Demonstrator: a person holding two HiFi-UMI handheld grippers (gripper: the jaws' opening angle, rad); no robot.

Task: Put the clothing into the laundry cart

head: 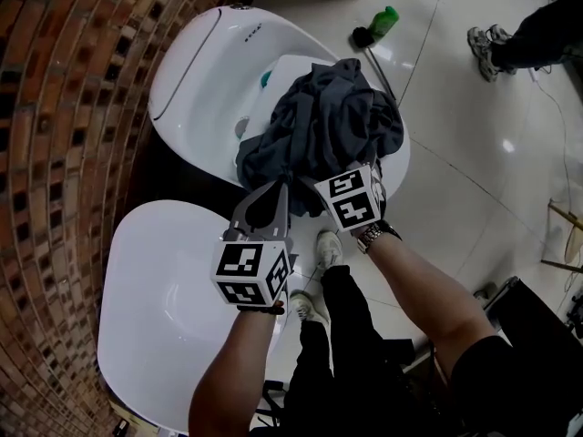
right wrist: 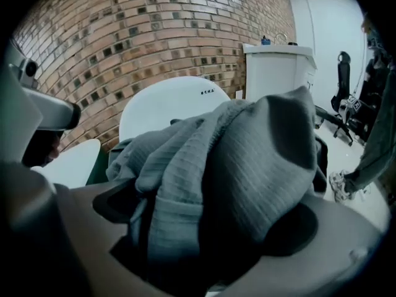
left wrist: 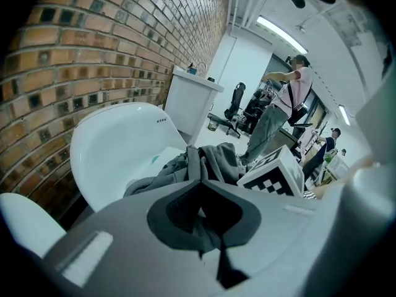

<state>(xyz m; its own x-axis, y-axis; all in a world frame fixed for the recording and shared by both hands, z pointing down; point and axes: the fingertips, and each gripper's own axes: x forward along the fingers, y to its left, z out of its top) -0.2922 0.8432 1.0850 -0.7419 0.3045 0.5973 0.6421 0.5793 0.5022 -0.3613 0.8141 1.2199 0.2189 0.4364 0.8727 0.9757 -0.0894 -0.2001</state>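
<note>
Brick wall runs along the left side, pale tiled floor on the right. The white laundry cart stands against the wall w/ its top open. A second white shell, closed, is just beside it, nearer to me. The grey clothing lies heaped in the cart's opening and rises above the rim. My R gripper has its jaws spread wide; a thick fold of the clothing lies loose between them. My L gripper has the jaw tips together on the clothing's near edge, pinching a bit of fabric, I believe. A green bottle lies on the floor behind the cart.
</note>
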